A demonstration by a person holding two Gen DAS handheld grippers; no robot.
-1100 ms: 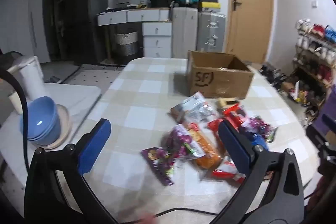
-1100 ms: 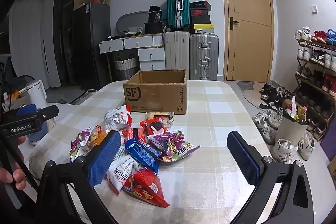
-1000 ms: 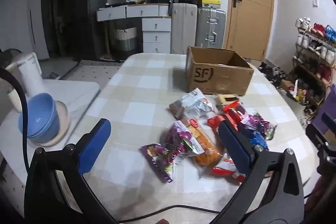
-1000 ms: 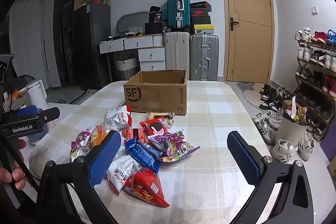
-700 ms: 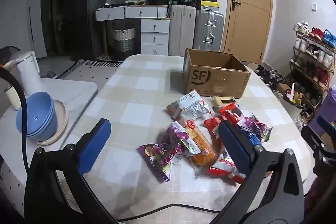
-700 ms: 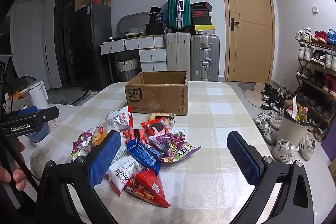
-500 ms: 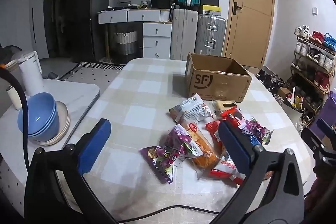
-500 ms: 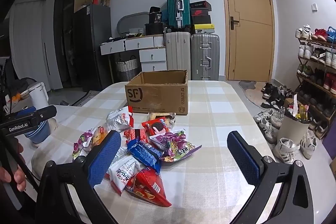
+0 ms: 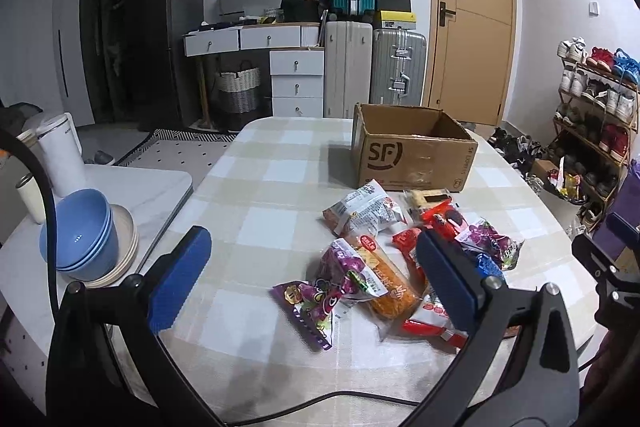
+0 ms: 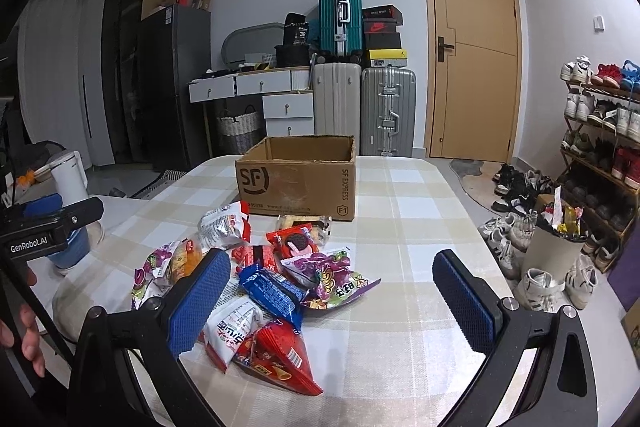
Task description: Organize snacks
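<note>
Two handheld claws hover over a table [image 10: 408,239] with a checked cloth. The left claw [image 9: 316,279] is spread wide and holds nothing. A purple packet [image 9: 320,291] and an orange packet [image 9: 384,283] lie between and just past its fingers, and a silver packet [image 9: 364,213] lies farther ahead.

The right claw [image 10: 332,303] is also spread wide and empty. A pile of snacks [image 10: 260,275] lies ahead of it, toward its left finger [image 10: 198,301]. A red packet [image 10: 280,355] and a white packet [image 10: 234,327] lie nearest that finger, a blue packet [image 10: 272,289] just beyond, and a purple grape packet [image 10: 328,275] sits between the fingers.

An open cardboard box [image 10: 298,179], upright and marked SF, stands beyond the pile, ahead of both claws. A flat pale packet [image 10: 304,221] lies close in front of its wall. Stacked blue bowls [image 9: 80,231] sit on a side counter, far to the left claw's left.
</note>
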